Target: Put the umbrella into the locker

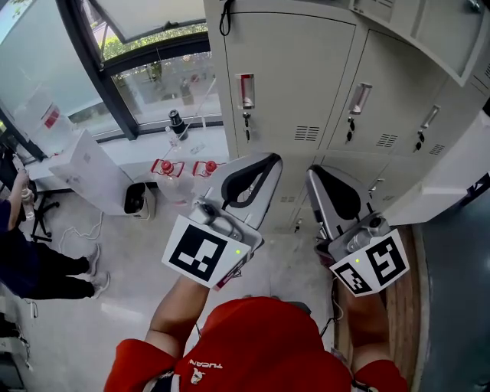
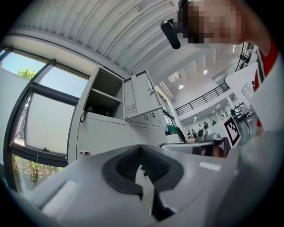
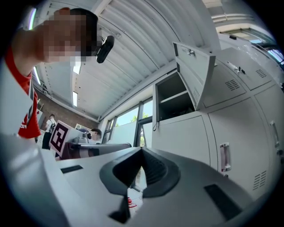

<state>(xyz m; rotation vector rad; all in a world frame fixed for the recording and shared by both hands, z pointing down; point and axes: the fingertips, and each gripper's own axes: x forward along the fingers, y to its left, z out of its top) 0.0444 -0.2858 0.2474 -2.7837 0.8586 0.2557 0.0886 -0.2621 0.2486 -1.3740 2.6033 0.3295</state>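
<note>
Grey lockers [image 1: 295,84] fill the wall in front of me. One upper compartment [image 3: 173,99] stands open, its door [image 3: 195,71] swung out to the right. A black strap [image 1: 224,19] hangs over that compartment's front edge; it also shows as a thin loop [image 2: 82,116] in the left gripper view. Something dark lies on the shelf [image 2: 95,111], too dim to name. No umbrella shows clearly. My left gripper [image 1: 264,164] and right gripper [image 1: 318,178] are held side by side below the opening, tilted slightly upward. Both have their jaws together with nothing between the pads.
A tall window [image 1: 153,76] runs along the left. On the floor beneath it stand a white box [image 1: 88,168], a small black bin [image 1: 135,197] and red-capped bottles [image 1: 167,167]. A person [image 1: 31,260] stands at the far left. A brown strip [image 1: 409,253] borders the right.
</note>
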